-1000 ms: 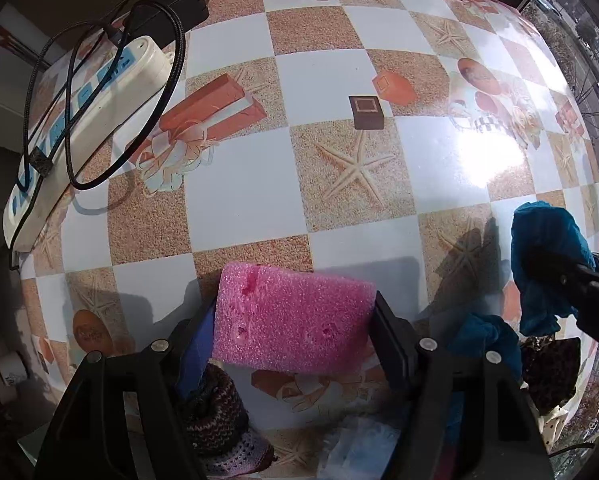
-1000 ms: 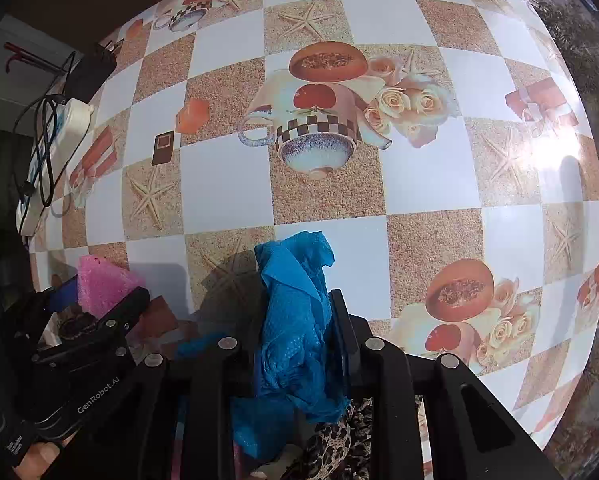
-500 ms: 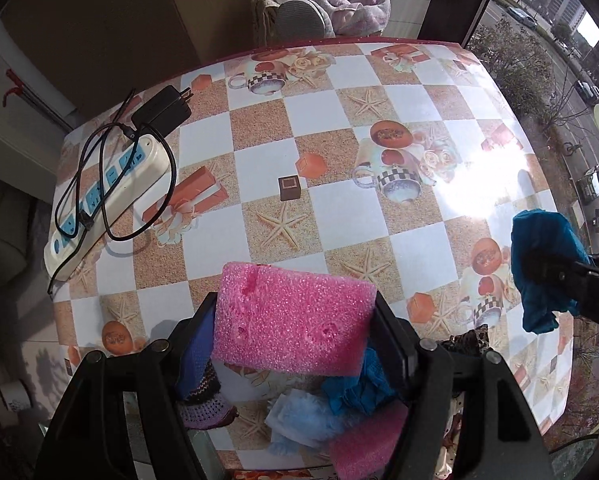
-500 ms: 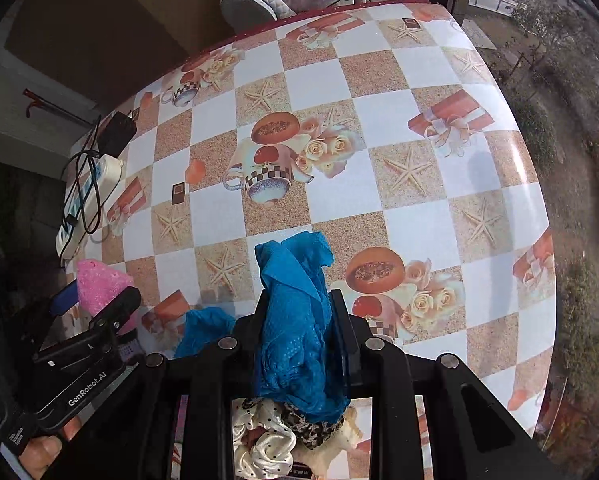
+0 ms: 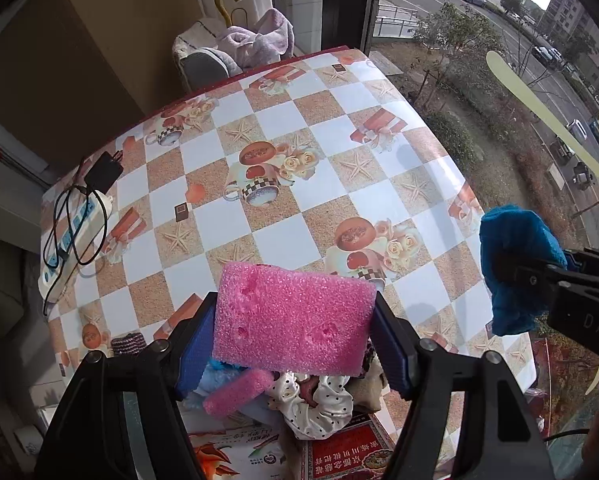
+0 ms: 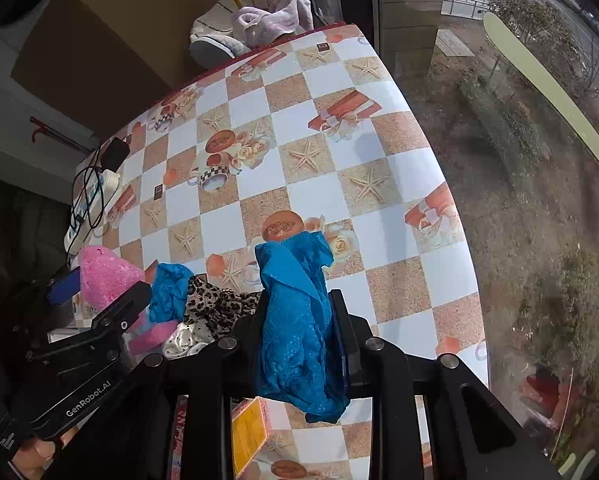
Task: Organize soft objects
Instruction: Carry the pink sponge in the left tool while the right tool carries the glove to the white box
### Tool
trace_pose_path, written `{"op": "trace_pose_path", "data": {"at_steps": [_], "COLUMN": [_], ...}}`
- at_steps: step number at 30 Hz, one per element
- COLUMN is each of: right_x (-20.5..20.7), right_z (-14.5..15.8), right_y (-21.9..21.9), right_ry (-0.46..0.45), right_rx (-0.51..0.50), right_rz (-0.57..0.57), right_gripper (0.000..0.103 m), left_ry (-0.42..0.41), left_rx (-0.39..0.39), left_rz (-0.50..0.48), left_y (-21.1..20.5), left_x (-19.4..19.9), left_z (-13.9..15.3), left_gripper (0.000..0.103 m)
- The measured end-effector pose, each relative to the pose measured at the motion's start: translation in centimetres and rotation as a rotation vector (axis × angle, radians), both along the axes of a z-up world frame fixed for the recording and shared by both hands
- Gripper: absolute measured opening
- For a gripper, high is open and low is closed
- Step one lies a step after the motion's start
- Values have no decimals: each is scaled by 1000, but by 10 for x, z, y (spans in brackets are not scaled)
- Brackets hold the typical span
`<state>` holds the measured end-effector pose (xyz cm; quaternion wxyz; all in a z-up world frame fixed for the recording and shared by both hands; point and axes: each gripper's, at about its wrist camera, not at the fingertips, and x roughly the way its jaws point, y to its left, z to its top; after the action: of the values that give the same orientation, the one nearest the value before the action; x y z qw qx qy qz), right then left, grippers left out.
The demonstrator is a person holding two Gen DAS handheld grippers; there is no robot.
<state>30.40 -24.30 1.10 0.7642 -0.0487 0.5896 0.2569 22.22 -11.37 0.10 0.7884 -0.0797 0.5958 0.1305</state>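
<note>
My left gripper (image 5: 293,322) is shut on a pink foam sponge (image 5: 291,318) and holds it high above the checkered table (image 5: 283,240). It also shows in the right wrist view (image 6: 103,276). My right gripper (image 6: 299,320) is shut on a blue cloth (image 6: 297,320), also lifted; it shows at the right of the left wrist view (image 5: 513,268). Below lies a pile of soft things: a second pink sponge (image 5: 239,394), a white dotted scrunchie (image 5: 319,404), a leopard-print cloth (image 6: 215,306), another blue cloth (image 6: 169,290) and a knitted dark piece (image 5: 127,342).
A white power strip with black cables (image 5: 73,236) lies at the table's left edge. Printed packages (image 5: 351,458) and a yellow box (image 6: 247,432) lie at the near edge. A chair with lilac cloth (image 5: 239,48) stands beyond the far edge. A window is at the right.
Both grippers have risen well away from the table with their loads still held. The pile of soft things has come into view beneath them.
</note>
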Motion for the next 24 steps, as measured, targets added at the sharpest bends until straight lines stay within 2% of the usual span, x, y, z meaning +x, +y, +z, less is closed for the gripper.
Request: {"op": "trace_pose_path", "data": {"at_steps": [4, 13, 24], "right_x": [-12, -43, -89], "right_z": [5, -4, -22], "right_y": [-35, -101, -145], "right_ry": [-18, 4, 28], "right_rx": [-10, -2, -21], "right_rz": [-12, -46, -2], "right_gripper": [28, 28, 28], "left_ry": [-6, 4, 66], "left_rx": [1, -3, -10], "left_rz": [-59, -205, -375], "left_y": [-45, -133, -199], "left_x": [-2, -29, -92], "left_z": [12, 27, 25], "left_gripper": [75, 75, 75]}}
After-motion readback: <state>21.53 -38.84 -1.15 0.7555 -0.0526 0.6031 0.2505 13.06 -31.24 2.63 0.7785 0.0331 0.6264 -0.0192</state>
